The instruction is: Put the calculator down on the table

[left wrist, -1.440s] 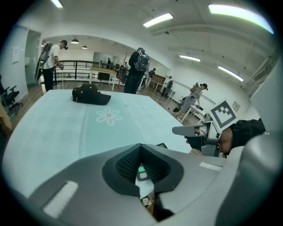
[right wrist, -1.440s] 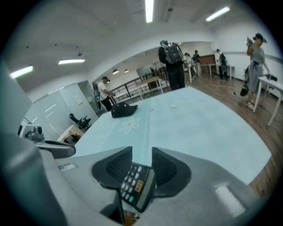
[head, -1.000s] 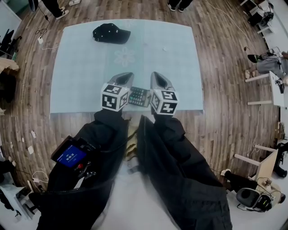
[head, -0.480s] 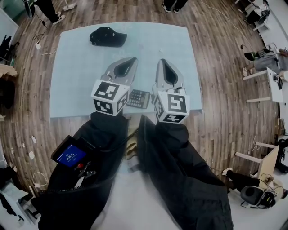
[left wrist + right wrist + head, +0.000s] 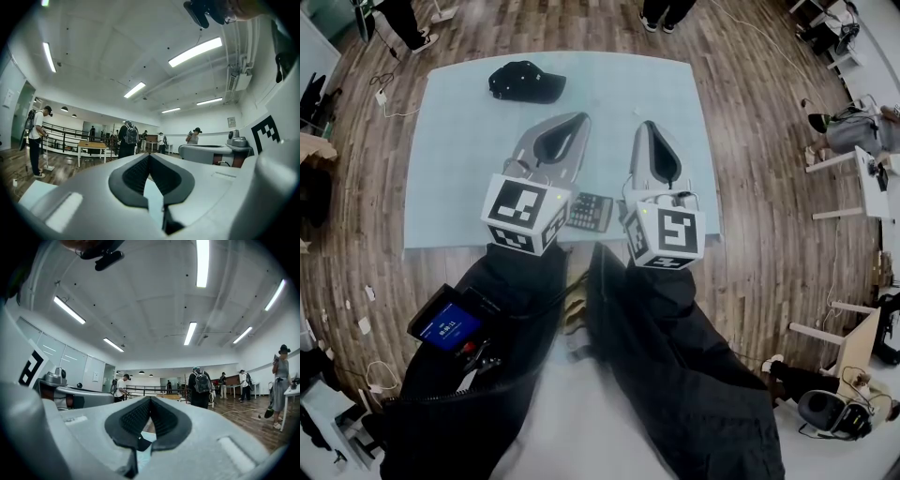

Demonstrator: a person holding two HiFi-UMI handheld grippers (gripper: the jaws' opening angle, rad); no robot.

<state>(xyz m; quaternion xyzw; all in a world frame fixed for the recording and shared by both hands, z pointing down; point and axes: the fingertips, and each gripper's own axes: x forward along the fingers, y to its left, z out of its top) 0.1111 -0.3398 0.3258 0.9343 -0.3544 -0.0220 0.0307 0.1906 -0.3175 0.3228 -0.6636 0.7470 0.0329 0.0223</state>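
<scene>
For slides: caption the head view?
Calculator on the table between left gripper and right gripper, both shut; black cap beyond.

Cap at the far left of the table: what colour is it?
The cap is black; the head view shows it best.

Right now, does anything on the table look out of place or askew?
Nothing stands out. The calculator lies flat on the table, close to its near edge but not overhanging. The black cap sits at the far left corner.
</scene>
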